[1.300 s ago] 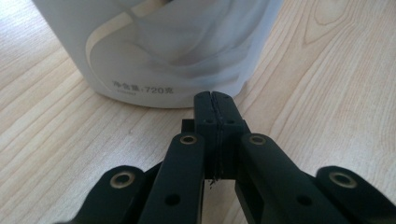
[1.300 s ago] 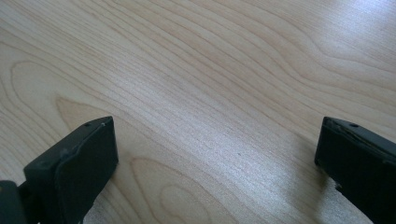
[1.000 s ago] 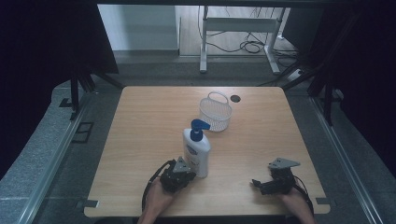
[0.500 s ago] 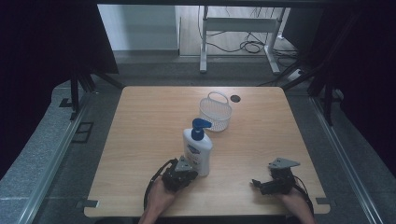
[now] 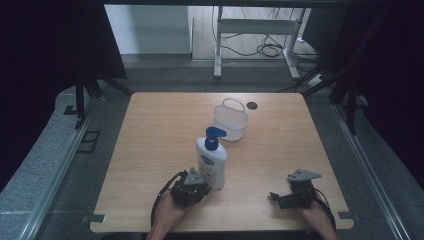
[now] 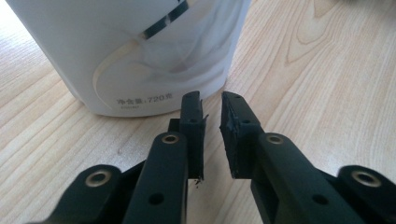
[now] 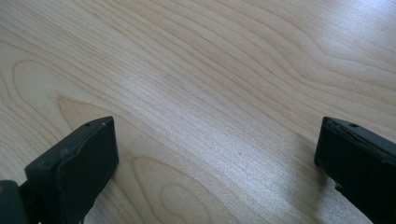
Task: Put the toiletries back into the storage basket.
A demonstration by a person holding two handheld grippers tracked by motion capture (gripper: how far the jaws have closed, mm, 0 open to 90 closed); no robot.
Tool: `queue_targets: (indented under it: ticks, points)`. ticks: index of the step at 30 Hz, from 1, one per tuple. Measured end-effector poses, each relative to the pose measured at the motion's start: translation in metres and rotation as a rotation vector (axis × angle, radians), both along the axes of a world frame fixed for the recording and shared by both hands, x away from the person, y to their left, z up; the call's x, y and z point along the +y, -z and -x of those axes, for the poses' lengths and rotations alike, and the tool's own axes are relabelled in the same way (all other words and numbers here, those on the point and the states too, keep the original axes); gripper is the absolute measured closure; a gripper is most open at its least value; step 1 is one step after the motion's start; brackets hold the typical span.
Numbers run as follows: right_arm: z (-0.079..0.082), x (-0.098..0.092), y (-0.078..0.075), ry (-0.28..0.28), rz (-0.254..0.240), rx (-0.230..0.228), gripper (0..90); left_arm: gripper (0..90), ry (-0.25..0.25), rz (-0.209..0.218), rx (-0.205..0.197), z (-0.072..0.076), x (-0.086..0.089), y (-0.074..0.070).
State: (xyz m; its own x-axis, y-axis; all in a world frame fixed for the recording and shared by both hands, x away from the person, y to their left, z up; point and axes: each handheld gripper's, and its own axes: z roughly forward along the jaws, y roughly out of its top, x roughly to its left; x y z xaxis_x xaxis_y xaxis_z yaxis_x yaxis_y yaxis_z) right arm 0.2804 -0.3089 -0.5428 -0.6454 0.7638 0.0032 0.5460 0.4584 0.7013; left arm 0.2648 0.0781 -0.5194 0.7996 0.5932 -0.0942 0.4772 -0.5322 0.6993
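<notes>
Just ahead of the black left gripper (image 6: 212, 109) stands a white pump bottle (image 5: 212, 162) with a blue pump head and a blue label; beyond it, a white wire basket (image 5: 230, 120). The table (image 5: 150, 150) is pale wood-grain.

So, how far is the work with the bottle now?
Done: nothing yet, by the look; the bottle stands upright on the table, apart from the empty basket. In hand: the left gripper sits just before its base, jaws just opening, nothing between them. Left: gripping and moving it. The right gripper rests open.
</notes>
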Motion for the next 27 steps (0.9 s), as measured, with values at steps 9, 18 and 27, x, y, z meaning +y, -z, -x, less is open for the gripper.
queue_targets:
  ticks: [9, 18, 27]
  points:
    - [0.000, -0.001, 0.000, -0.009, -0.005, -0.001, 0.0, 68.2, -0.016, -0.025, -0.010, 0.004, 0.004, 0.000]
    - [0.001, -0.001, -0.002, -0.018, 0.006, -0.009, 1.6, 62.2, -0.036, -0.034, -0.004, 0.007, 0.009, 0.003]
    - [0.004, 0.003, -0.007, -0.036, -0.018, -0.030, 1.3, 56.0, -0.062, -0.045, -0.001, 0.005, 0.022, 0.003]
